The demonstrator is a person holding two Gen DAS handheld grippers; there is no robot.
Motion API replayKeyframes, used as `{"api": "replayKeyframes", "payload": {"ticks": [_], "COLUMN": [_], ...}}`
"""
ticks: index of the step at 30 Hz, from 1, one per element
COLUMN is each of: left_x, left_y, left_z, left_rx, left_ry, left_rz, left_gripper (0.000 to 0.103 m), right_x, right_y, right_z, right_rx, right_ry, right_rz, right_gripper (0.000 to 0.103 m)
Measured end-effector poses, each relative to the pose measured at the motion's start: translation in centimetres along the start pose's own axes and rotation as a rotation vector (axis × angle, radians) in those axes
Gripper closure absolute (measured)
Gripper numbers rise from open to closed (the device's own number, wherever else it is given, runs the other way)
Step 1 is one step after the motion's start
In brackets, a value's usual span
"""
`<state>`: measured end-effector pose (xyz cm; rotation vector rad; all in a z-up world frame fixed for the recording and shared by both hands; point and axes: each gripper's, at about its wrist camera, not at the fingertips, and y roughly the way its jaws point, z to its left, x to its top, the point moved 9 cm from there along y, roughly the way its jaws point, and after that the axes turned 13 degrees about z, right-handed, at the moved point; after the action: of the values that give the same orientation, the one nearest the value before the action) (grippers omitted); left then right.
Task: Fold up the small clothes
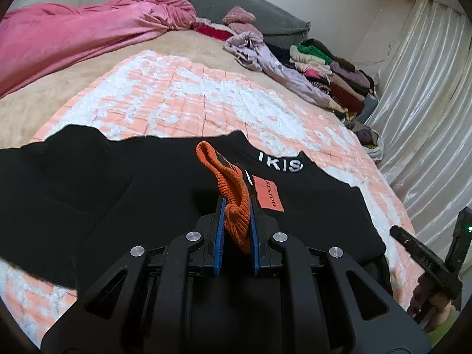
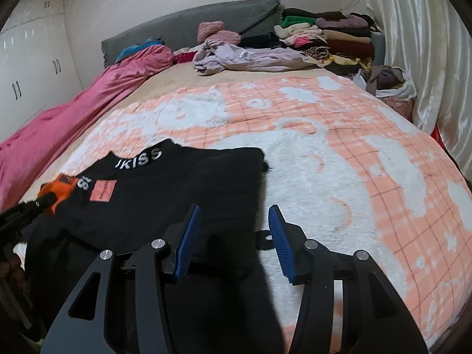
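Note:
A small black top [image 1: 124,183] with white collar lettering and an orange patch [image 1: 269,196] lies on the orange-and-white blanket [image 1: 183,94]. My left gripper [image 1: 236,206] is shut on the top's orange ribbed cuff [image 1: 228,183] and holds it over the chest. In the right wrist view the same top [image 2: 165,194] lies at the left, with the left gripper [image 2: 44,202] and cuff over it. My right gripper [image 2: 234,215] is open and empty, hovering over the top's right edge.
A pink cover [image 1: 67,38] lies along the bed's left side. A lilac garment [image 2: 244,57] and a stack of folded clothes [image 2: 333,39] sit at the head end by the grey headboard [image 2: 188,26]. A satin curtain [image 2: 424,53] hangs on the right.

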<state>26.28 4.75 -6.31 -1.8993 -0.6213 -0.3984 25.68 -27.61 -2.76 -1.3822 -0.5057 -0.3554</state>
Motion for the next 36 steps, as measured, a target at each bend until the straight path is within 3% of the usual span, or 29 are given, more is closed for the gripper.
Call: {"api": "replayKeyframes", "payload": {"ticks": [3,5,12,15,20,27,33,36], "left_x": [0.3,0.3,-0.5,-0.7,-0.8,0.4,-0.4,-1.0], "left_y": [-0.8,-0.3,1.1,1.2,0.8,-2.3,-1.0,0.0], "left_z": [0.3,0.7,2.6,3.0,3.5,3.3,-0.1,-1.2], "left_rx": [0.019,-0.003,0.043,0.075,0.084,0.107,0.086,0.101], "left_ry": [0.012,-0.01,-0.034,-0.035,-0.045,-0.039,0.071,0.107], "left_rz": [-0.04,-0.016,0.04,0.046,0.047,-0.068,-0.035,-0.009], "left_gripper": [0.095,0.095,0.093,0.092,0.091,0.091,0.091,0.082], "right_x": [0.0,-0.1,-1.7,-2.3,-2.3,-1.8,-1.0,-0.8], "right_y": [0.6,1.6,4.4,5.2,4.9,2.3,1.2,1.4], "right_z": [1.0,1.5,0.9,0.3,0.4,0.9,3.2,4.5], "right_rx": [0.007,-0.001,-0.072,-0.06,-0.061,-0.036,0.001,0.021], "right_ry": [-0.024,-0.049,-0.074,-0.053,-0.058,-0.06,-0.11,-0.126], "right_rz": [0.009,0.035,0.121,0.145,0.144,0.077,0.041,0.045], "right_gripper": [0.056,0.056,0.056,0.056,0.054,0.053,0.053,0.053]}}
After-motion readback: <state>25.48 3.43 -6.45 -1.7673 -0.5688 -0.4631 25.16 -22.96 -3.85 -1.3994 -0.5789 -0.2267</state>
